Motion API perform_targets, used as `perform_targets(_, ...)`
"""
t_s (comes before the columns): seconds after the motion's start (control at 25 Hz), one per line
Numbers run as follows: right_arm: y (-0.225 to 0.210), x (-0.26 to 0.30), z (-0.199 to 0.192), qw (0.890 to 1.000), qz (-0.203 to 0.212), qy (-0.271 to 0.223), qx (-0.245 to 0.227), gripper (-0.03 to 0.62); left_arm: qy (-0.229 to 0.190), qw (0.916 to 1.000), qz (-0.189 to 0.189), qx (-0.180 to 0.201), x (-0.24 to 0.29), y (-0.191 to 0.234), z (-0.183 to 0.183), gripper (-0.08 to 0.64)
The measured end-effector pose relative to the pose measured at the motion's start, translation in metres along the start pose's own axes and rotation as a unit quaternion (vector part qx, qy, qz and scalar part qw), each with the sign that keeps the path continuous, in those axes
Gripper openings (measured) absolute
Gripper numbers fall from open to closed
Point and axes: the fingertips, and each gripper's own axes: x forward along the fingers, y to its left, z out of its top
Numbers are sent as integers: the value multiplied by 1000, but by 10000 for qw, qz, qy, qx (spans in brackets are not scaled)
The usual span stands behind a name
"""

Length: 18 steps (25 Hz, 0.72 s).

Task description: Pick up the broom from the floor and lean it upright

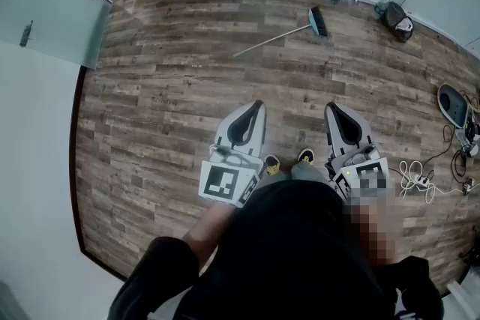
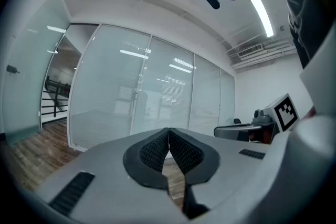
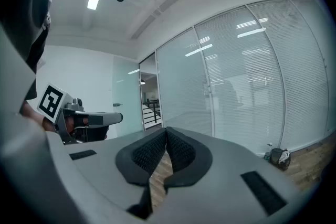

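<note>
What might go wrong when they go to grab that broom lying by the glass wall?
The left gripper and right gripper are both shut. They must open before reaching the thin handle of the broom, or they may just knock it away. Flat on the floor, it may slip from the grip. The cables at right are a trip hazard.

The person is holding the left gripper (image 1: 257, 106) and the right gripper (image 1: 331, 107) side by side ahead of the body. Both are pointing forward, nearly level, each with its jaws meeting tip to tip, empty.
</note>
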Motion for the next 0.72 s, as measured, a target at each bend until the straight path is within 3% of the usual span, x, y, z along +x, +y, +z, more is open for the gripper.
perform_targets(0.36, 4, 23, -33, 9993, -198, 299, 52, 17, 149, 9997, -118, -125, -4, 36, -29, 23)
perform_targets(0.72, 10, 27, -27, 9992, -290, 224, 130, 17, 67, 9997, -149, -179, -11, 57, -29, 23)
